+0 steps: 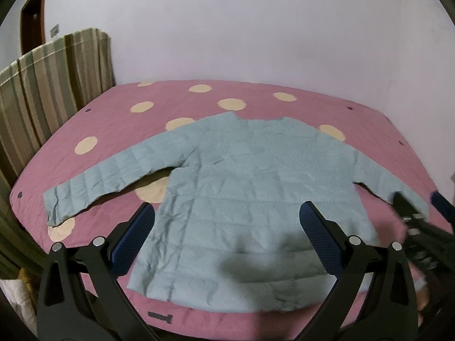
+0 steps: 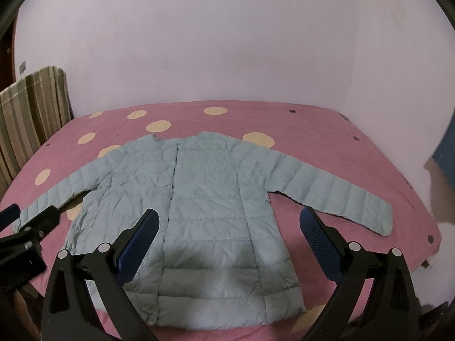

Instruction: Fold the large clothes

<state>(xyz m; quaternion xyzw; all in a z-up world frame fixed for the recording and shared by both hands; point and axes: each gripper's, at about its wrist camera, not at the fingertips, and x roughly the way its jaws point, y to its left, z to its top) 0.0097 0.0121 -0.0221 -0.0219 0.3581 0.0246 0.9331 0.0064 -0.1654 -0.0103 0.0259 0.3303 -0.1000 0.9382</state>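
While both grippers hang above the near edge of the bed [image 1: 113, 108], everything is laid out flat and untouched. Far left in the left wrist view, a striped cloth [image 1: 54, 85] drapes over something beside the bed, with a brown door [image 1: 34, 20] behind it against the pale wall [image 1: 241, 28]. Moving in, the pink bedspread with its cream dots carries the jacket [image 1: 241, 187], a light blue quilted one, spread face up in the middle of the bed, collar toward the wall and hem toward the camera. Its one sleeve [image 1: 99, 182] stretches out to the left, angled down toward the near edge, cuff lying flat on the pink cover. Over the hem sits the left gripper [image 1: 227, 221], jaws spread wide, blue pads on either side of the jacket's lower body, nothing between them. Further right, the other sleeve [image 2: 335, 196] runs out toward the bed's right side, seen best in the right wrist view, cuff resting flat near the edge. Above the jacket's lower front sits the right gripper [image 2: 227, 224], jaws likewise wide apart and holding nothing. In that same view the front closure of the jacket runs as a dark line down from the collar, and the left gripper's black frame pokes in at the far left edge, near the left cuff.
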